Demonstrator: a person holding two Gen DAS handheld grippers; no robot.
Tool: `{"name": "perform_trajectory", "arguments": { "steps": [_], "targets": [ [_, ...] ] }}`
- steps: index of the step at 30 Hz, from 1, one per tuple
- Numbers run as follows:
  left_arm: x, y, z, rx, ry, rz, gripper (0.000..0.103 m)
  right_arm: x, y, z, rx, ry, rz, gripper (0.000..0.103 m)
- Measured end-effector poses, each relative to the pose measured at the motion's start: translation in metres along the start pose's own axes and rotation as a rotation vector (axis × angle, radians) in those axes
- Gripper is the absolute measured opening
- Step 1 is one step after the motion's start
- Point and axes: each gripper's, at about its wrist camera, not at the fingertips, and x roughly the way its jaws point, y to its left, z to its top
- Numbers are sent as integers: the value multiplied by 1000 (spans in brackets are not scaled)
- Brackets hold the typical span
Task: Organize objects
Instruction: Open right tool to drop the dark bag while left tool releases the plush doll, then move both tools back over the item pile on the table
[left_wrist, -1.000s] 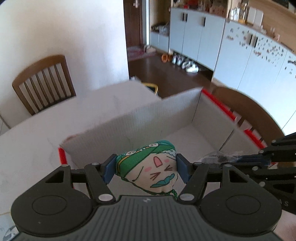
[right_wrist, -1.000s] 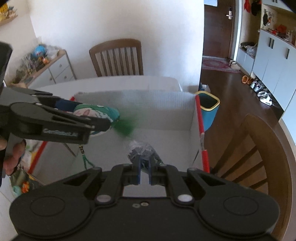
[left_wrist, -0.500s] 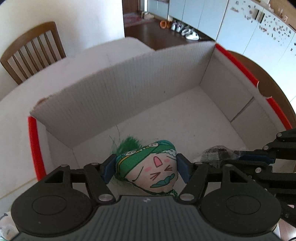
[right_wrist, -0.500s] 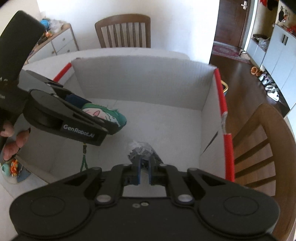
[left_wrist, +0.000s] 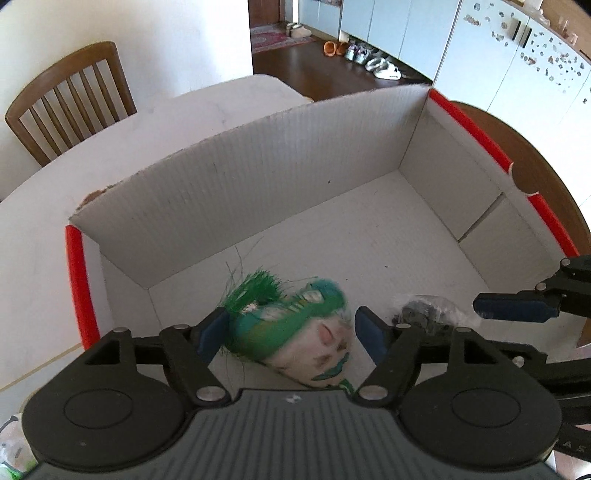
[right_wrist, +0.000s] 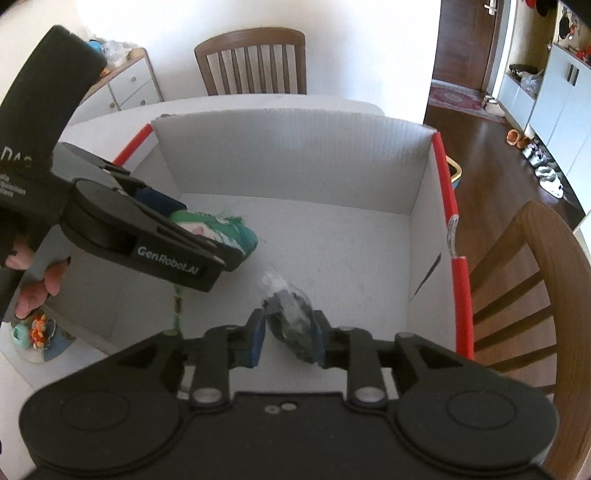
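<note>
A white cardboard box (left_wrist: 258, 177) with red edge strips lies open below both grippers. My left gripper (left_wrist: 291, 334) hangs low inside it and its jaws are opening. The plush toy (left_wrist: 306, 343), a face with green hair and a green cap, sits blurred and tilted between the pads, with a gap at the right pad. My right gripper (right_wrist: 286, 339) is opening too. A clear bag of dark pieces (right_wrist: 291, 325) lies between its blue pads, clear of the left one. The same bag (left_wrist: 424, 314) shows in the left wrist view, on the box floor.
The box (right_wrist: 295, 155) stands on a pale table (left_wrist: 44, 229) with wooden chairs (right_wrist: 255, 62) behind it and to its right. A small colourful object (right_wrist: 33, 332) lies on the table left of the box. A yellow-rimmed blue bin (right_wrist: 454, 171) stands beyond the right wall.
Both pairs of jaws have widened. The plush toy has slipped lower and tipped over between the left pads. The bag is no longer pinched by the right pads. Both views have tilted down into the box.
</note>
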Motion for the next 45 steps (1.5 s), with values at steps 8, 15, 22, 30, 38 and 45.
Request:
{"name": "perform_trajectory", "arguments": {
  "steps": [8,15,22,30,38,45],
  "targets": [
    [-40,-3,-12,-24,-89,-4,75,-31,3,0,20,-64,19,32],
    [-83,-6,-31,-44,-175,-4,75,-61,14,-2,32,-130,38,34],
    [-126,-3,-52,-97,-258,-17,75,-82,31,-5,32,-174,48,38],
    [-161,13,-87,-155,-322,-34,82,-102,61,-11,36,-227,50,44],
    [-188,39,-127,-153,-354,-22,86,-112,95,-20,63,-262,47,59],
    [-205,68,-158,-165,-370,-9,96,-111,131,-27,81,-270,40,73]
  ]
}}
